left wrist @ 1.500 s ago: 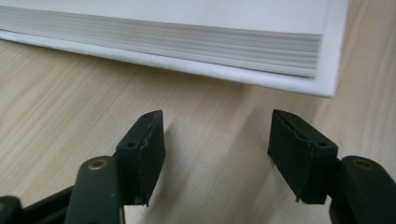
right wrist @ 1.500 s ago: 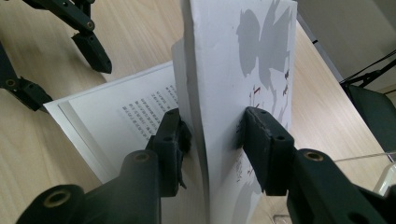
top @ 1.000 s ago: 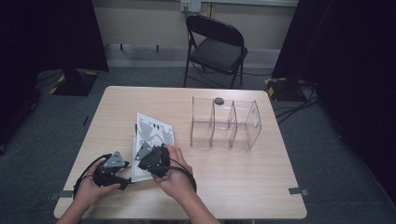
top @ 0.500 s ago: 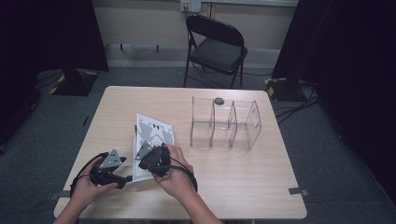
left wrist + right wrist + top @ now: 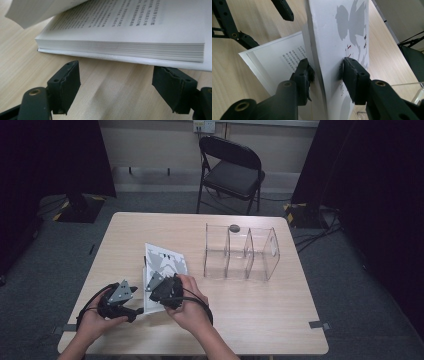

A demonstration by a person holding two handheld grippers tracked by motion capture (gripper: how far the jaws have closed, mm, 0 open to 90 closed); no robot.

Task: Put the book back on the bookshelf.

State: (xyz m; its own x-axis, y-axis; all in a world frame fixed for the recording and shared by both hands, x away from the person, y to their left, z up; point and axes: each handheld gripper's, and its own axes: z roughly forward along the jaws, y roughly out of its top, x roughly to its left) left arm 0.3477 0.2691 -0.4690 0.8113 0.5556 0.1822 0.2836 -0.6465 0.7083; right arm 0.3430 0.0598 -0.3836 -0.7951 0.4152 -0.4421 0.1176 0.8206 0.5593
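We count one white paperback book with a grey-patterned cover [image 5: 162, 270], lying near the front left of the light wooden desk [image 5: 260, 310]. Our right tongs [image 5: 325, 68] are clamped on its lifted front cover [image 5: 337, 32], one jaw on the printed inner side, the other on the patterned outer side, so the cover stands up from the block of pages [image 5: 120, 47]. Our left tongs [image 5: 116, 77] sit low on the desk just in front of the book's page edge, two jaws spread wide with nothing between them; they have just been opening, and the pads touch neither the pages nor the cover. In the high view our left tongs [image 5: 131, 312] lie just beside the book's near left corner.

Farther back, one clear acrylic organiser with three compartments [image 5: 240, 252] stands on the desk, with one small dark round object [image 5: 234, 227] at its rear edge. One black folding chair [image 5: 230, 170] stands beyond the desk.
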